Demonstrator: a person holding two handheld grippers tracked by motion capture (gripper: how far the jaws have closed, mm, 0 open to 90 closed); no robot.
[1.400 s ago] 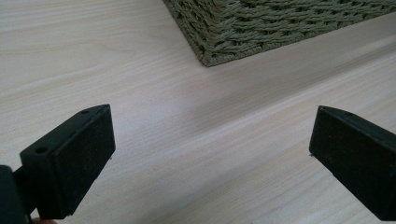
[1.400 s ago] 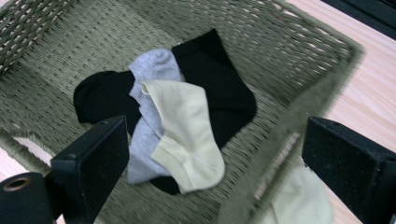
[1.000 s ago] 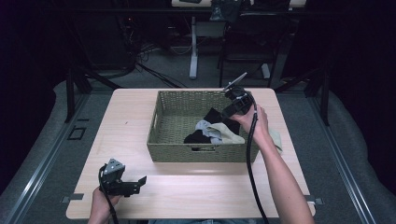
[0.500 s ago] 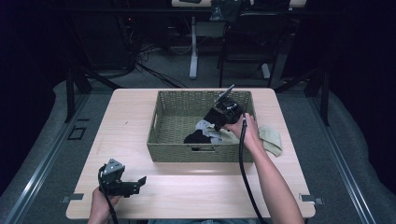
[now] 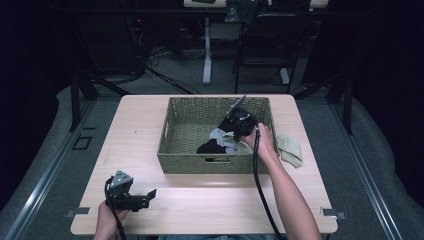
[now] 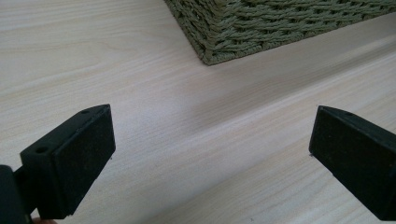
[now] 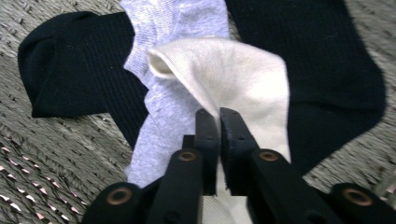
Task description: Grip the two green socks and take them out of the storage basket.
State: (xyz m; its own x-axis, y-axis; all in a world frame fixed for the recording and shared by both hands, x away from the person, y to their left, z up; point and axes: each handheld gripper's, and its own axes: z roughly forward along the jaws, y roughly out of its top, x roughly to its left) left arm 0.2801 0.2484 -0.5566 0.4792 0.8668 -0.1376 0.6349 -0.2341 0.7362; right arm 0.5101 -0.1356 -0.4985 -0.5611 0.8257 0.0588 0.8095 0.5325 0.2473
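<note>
Since the earlier frame the right gripper (image 7: 219, 116) has sunk into the wicker basket (image 5: 172, 131), its jaws just closing, pinching the cream sock (image 7: 233, 79); the left gripper (image 6: 210, 154) stands wide open, empty.

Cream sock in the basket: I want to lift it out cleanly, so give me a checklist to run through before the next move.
1. Right tongs shut on the cream sock: ok, just closed.
2. Only one sock pinched: cannot tell; the grey sock lies right against it.
3. Black sock free of the grip: ok.
4. Basket flat on the table: ok.
5. Left tongs open, apart from the basket: ok.
</note>
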